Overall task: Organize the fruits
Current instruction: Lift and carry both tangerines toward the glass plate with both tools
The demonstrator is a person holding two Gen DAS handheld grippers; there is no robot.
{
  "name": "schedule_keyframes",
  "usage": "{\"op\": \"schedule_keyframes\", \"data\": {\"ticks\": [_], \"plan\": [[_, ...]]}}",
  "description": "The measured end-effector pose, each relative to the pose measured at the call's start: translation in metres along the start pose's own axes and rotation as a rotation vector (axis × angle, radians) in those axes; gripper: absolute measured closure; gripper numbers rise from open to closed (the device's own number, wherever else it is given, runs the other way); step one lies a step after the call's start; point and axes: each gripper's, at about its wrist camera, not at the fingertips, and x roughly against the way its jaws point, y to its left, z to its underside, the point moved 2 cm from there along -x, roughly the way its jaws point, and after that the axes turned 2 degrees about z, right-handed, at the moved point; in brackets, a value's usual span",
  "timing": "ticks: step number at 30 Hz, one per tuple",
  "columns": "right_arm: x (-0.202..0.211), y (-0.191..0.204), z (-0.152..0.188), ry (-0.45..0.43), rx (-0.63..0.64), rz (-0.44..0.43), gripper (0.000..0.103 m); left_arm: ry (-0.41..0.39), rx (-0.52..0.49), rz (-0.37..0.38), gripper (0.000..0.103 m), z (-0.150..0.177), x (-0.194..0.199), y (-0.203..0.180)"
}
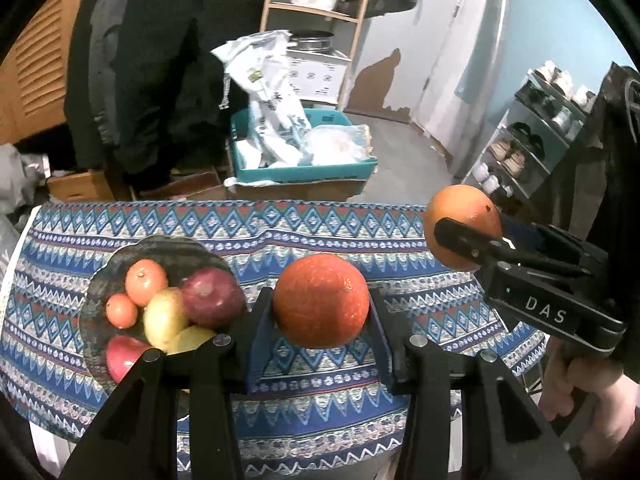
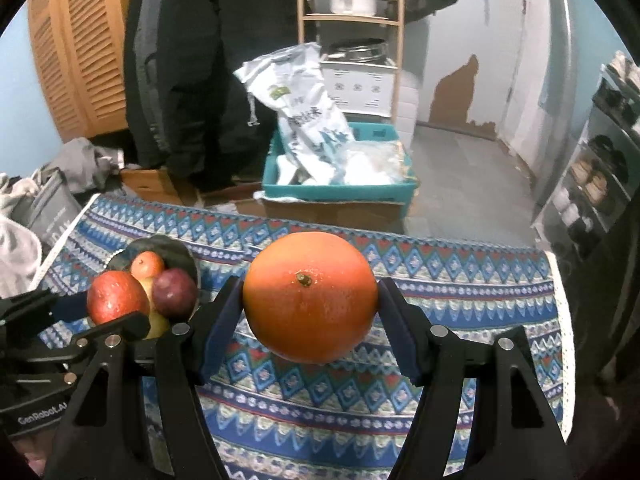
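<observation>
Left claw (image 1: 320, 312) gripping red orange (image 1: 320, 300), right claw (image 2: 310, 300) gripping grapefruit (image 2: 310, 296)

You see both views in soft, rather dim indoor light, with no hard shadows. The fisheye lens bends straight lines strongly at the edges, and black corners frame each picture. The near fruit is fairly sharp, with small glare spots on the orange (image 2: 310, 298). The background room looks slightly blurred and grainy, and the dark coat (image 2: 192, 64) loses all detail.

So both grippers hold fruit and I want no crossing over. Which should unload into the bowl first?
Left, probably: the left gripper with its red-orange fruit is beside the bowl; the right gripper is farther away.
</observation>
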Motion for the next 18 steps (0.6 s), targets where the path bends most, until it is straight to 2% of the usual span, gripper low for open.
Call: {"op": "schedule_keyframes", "data": {"ticks": [9,18], "plan": [[-0.025,0.043,-0.012,0.030,0.045,-0.061,0.035,-0.007,0.072,-0.030,0.058,0.001,0.005,0.044],[-0.055,0.085,-0.027,0.051,0.091,-0.107,0.035,-0.004,0.157,-0.095,0.058,0.007,0.005,0.106]]}}
